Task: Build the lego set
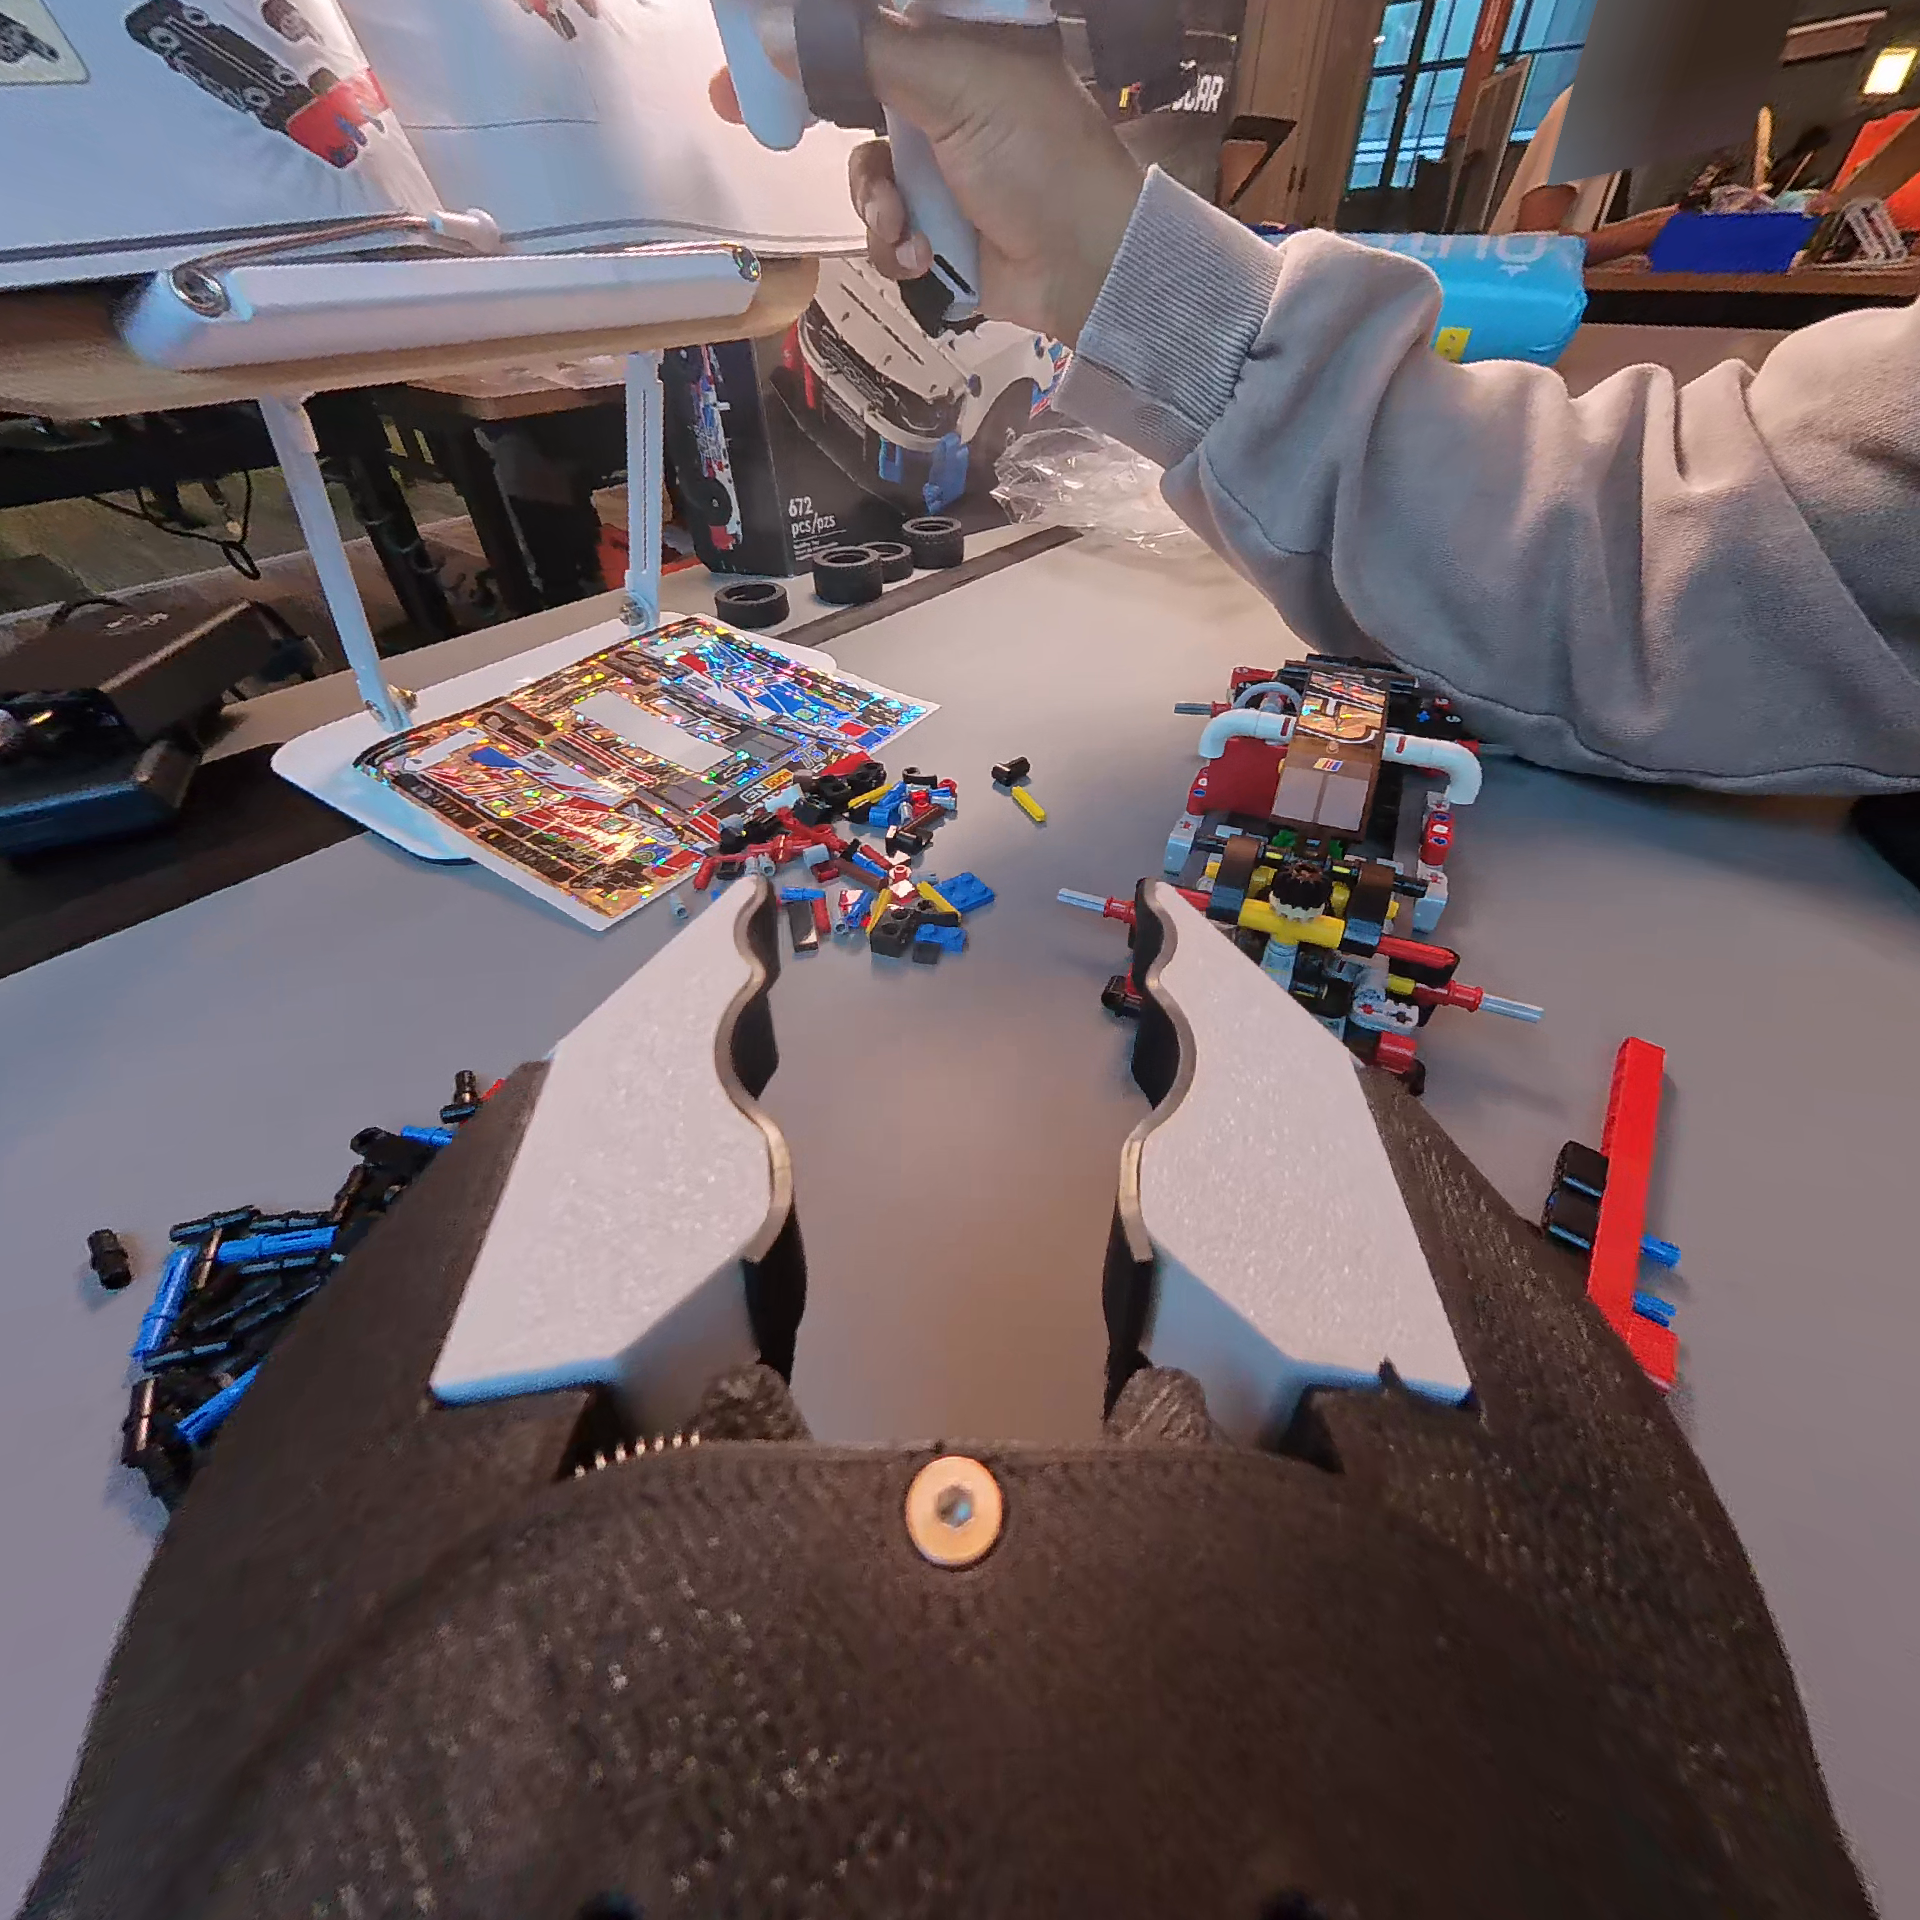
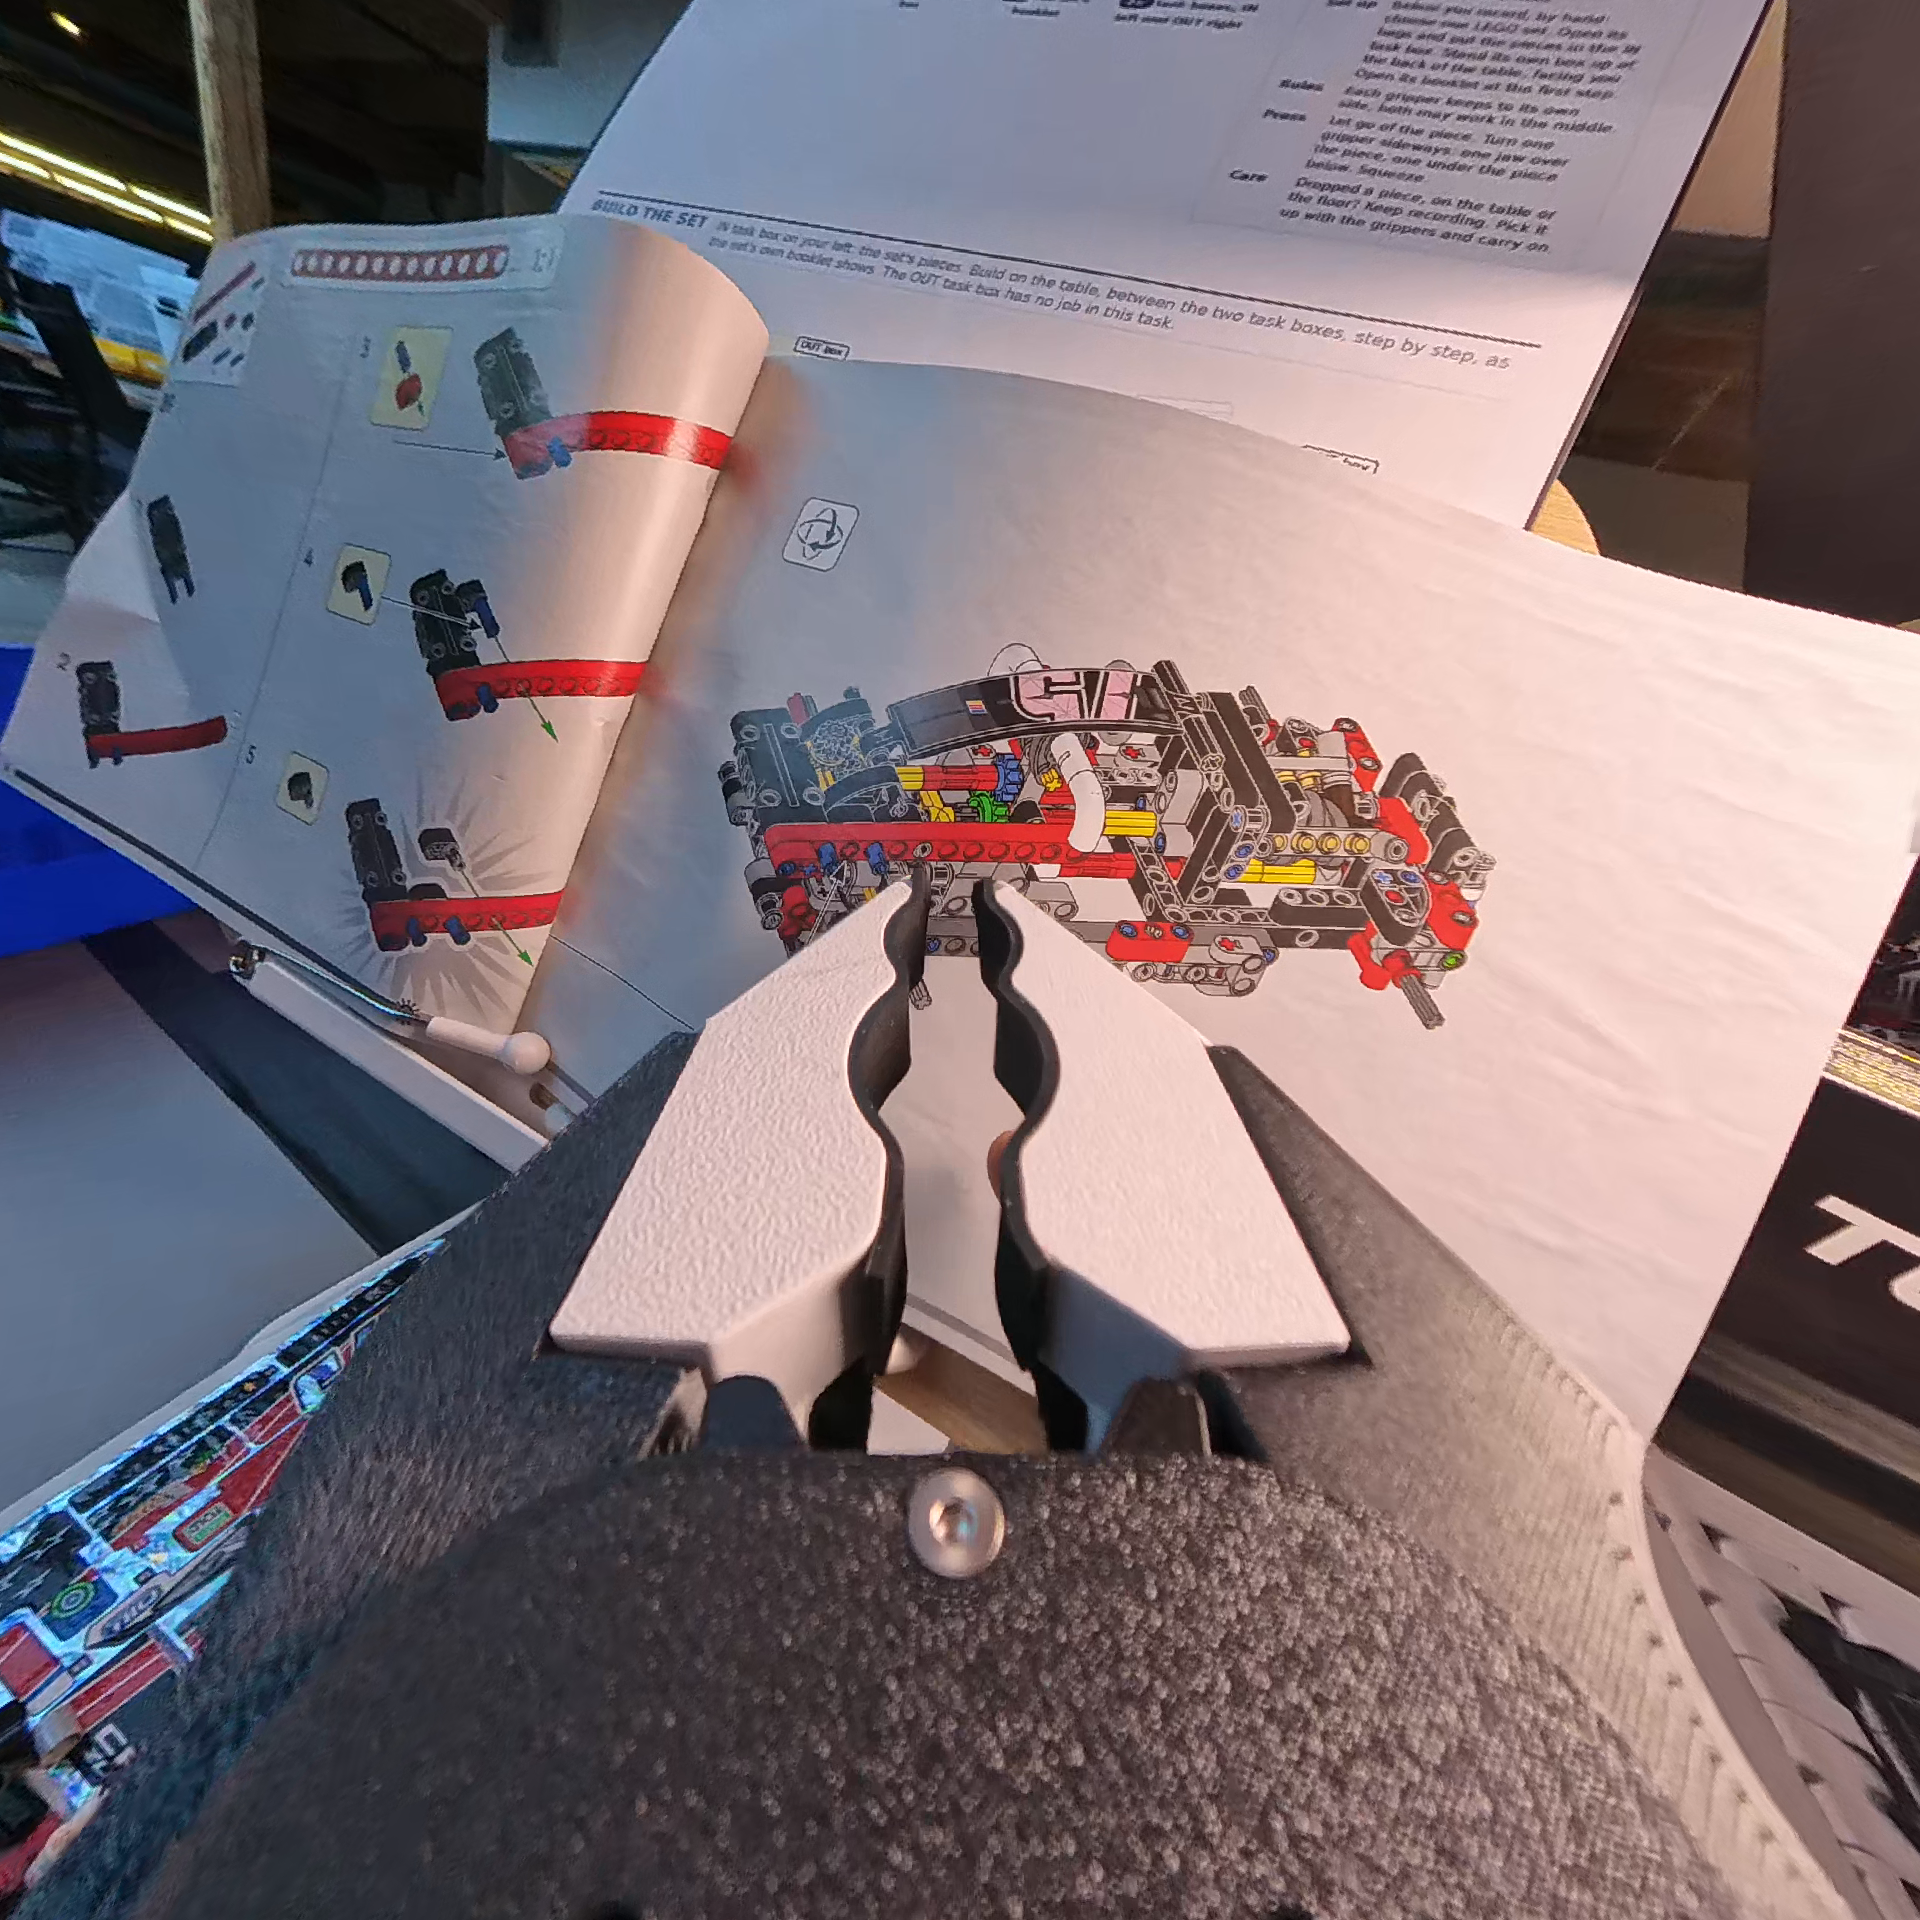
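Workshop/makerspace: you're at a grey worktable (image 1: 1039, 1766) w/ bookstand (image 1: 436, 291); behind you see wood-panelled walls, big paned windows (image 1: 1423, 94), cluttered benches, blue bins (image 1: 1730, 241).

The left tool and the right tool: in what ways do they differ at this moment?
1. Opening: the left tool is wide open, while the right tool is nearly shut, with only a narrow gap.
2. Place: the left tool sits low over the grey table near the loose pieces; the right tool is raised at the instruction booklet on its stand.

Both have pale fingers with dark wavy pads, and neither clearly holds anything.
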The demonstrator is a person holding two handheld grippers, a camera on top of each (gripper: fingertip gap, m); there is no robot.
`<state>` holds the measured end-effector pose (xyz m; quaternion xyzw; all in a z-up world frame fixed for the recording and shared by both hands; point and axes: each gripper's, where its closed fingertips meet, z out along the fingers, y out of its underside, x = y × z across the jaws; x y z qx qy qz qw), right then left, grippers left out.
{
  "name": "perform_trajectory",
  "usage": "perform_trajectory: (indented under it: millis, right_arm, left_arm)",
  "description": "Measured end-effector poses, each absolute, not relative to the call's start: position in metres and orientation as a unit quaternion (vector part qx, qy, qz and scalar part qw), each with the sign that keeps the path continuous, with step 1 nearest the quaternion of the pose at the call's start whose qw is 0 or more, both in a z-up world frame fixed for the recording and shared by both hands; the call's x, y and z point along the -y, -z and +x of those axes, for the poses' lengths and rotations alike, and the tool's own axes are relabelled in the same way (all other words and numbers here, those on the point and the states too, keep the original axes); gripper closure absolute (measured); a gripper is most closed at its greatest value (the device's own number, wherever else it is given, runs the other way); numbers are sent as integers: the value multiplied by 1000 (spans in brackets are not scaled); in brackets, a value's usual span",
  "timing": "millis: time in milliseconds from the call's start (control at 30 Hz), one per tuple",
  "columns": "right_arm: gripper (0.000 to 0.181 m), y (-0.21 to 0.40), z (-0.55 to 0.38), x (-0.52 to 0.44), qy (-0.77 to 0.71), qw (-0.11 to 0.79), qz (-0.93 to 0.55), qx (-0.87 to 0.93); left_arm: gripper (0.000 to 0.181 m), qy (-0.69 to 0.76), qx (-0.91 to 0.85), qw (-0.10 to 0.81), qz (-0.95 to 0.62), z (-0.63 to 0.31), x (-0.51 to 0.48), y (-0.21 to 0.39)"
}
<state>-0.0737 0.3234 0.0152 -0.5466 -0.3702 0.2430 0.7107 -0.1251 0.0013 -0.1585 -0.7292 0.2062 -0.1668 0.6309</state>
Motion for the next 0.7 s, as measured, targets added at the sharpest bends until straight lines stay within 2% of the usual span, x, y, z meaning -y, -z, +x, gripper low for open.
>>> perform_trajectory:
  millis: [700]
  right_arm:
    - [171, -15, -73, -322, -242, 711, -545, 374]
  left_arm:
    - [112, 149, -197, 638, -730, -133, -3, 157]
